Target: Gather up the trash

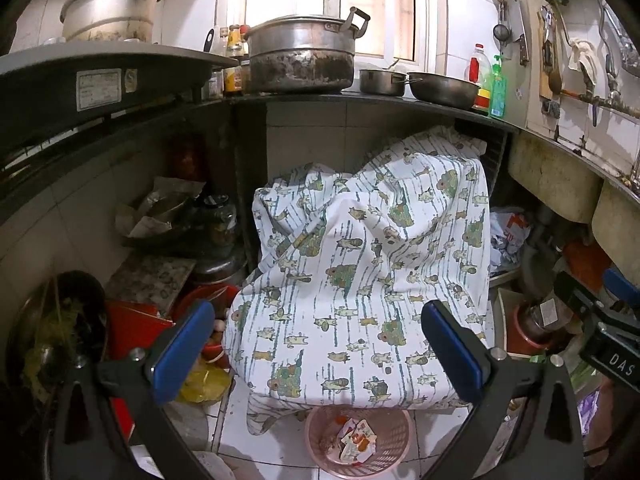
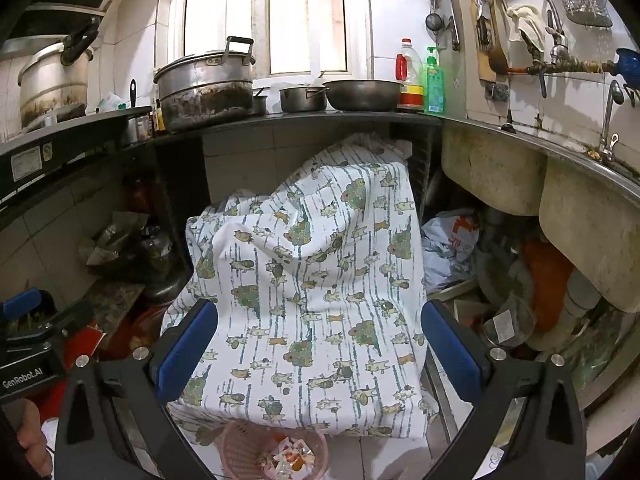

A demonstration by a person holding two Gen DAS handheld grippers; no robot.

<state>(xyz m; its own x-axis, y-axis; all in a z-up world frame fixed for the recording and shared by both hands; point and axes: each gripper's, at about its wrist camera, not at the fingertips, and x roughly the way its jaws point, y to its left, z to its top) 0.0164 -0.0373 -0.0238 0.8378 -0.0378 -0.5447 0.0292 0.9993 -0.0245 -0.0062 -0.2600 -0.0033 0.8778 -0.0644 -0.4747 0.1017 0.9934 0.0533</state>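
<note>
Trash wrappers [image 1: 356, 442] lie in a pink basket [image 1: 396, 424] on the floor, below the patterned cloth [image 1: 360, 264]. Both left tongs [image 1: 320, 344] and right tongs [image 2: 320, 344] gape wide, empty, above it; left looks nearer.

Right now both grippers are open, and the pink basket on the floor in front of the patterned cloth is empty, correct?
Not quite. The pink basket is not empty: it holds crumpled wrappers, as the left wrist view shows. The rest holds: left gripper and right gripper are open, and the basket sits before the patterned cloth.
</note>
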